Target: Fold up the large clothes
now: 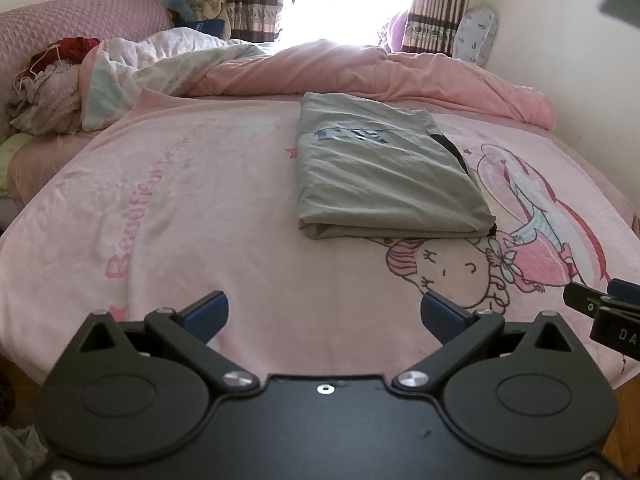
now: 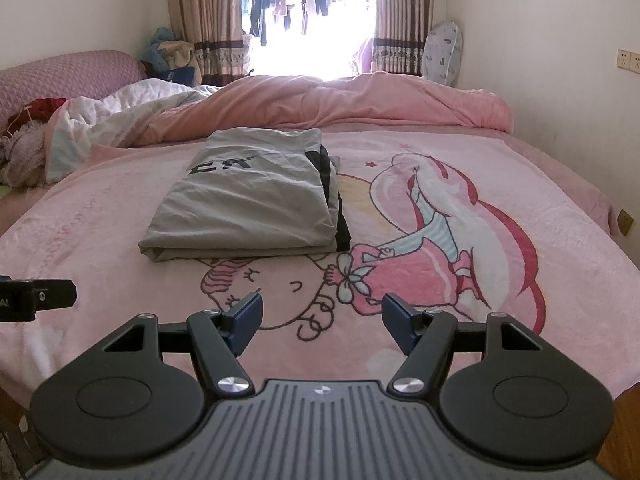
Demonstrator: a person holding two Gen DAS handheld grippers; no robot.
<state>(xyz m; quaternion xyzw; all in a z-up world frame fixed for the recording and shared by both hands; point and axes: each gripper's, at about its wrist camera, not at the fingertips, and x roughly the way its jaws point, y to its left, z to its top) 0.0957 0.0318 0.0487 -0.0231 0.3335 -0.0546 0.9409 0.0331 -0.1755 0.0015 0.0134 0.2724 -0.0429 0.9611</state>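
Grey garment (image 2: 248, 196) lies folded in a neat rectangle mid-bed on the pink blanket (image 1: 180, 208). Left gripper (image 1: 325, 316) and right gripper (image 2: 322, 318): fingers wide apart, empty, short of it. Folding looks complete; next likely needs a fresh garment.

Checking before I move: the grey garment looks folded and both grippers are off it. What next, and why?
Probably stop here. The grey garment lies as a compact folded rectangle on the pink blanket, and the left gripper and right gripper are open, empty and short of it.
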